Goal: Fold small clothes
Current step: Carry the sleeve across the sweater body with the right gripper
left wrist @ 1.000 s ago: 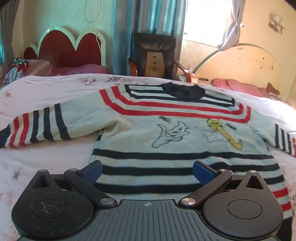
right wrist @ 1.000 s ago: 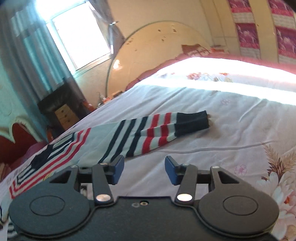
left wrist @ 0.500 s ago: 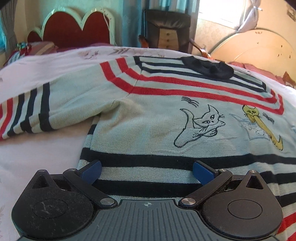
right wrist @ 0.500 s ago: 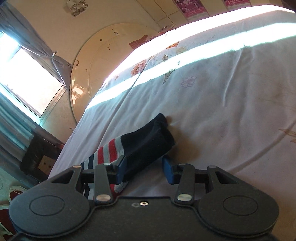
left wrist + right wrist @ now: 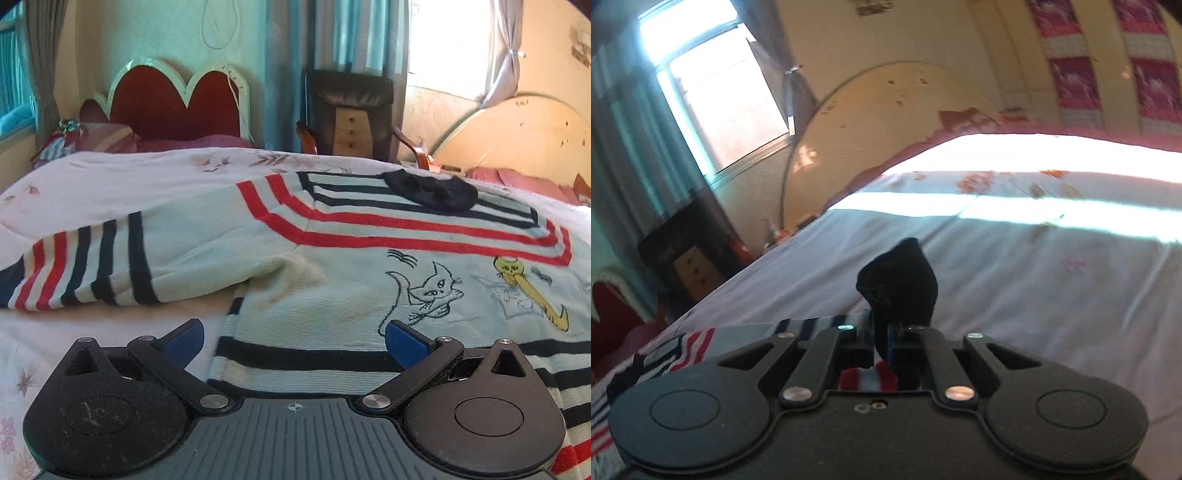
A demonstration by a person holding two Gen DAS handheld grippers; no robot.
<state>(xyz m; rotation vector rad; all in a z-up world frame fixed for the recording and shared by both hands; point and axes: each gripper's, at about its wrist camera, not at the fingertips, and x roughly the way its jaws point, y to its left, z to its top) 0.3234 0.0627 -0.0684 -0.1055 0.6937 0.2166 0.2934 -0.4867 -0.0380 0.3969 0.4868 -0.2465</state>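
Note:
A small striped sweater (image 5: pixel 332 273) with cat drawings lies flat, front up, on the bed. Its left sleeve (image 5: pixel 85 266) stretches out to the left. My left gripper (image 5: pixel 293 338) is open and empty, low over the sweater's lower left edge. My right gripper (image 5: pixel 884 332) is shut on the dark cuff (image 5: pixel 901 284) of the right sleeve and holds it lifted above the bed. Part of the striped sweater body (image 5: pixel 683 347) shows at the lower left of the right wrist view.
The floral bedsheet (image 5: pixel 110 177) covers the bed; it also shows in the right wrist view (image 5: pixel 1034 288). A red headboard (image 5: pixel 173 99), a dark armchair (image 5: pixel 351 110) and a cream headboard (image 5: pixel 517 133) stand behind. A window (image 5: pixel 716 99) is bright.
My right gripper closed on the sleeve cuff and lifted it off the bed. My left gripper drew back and left, staying open over the sweater's lower left edge.

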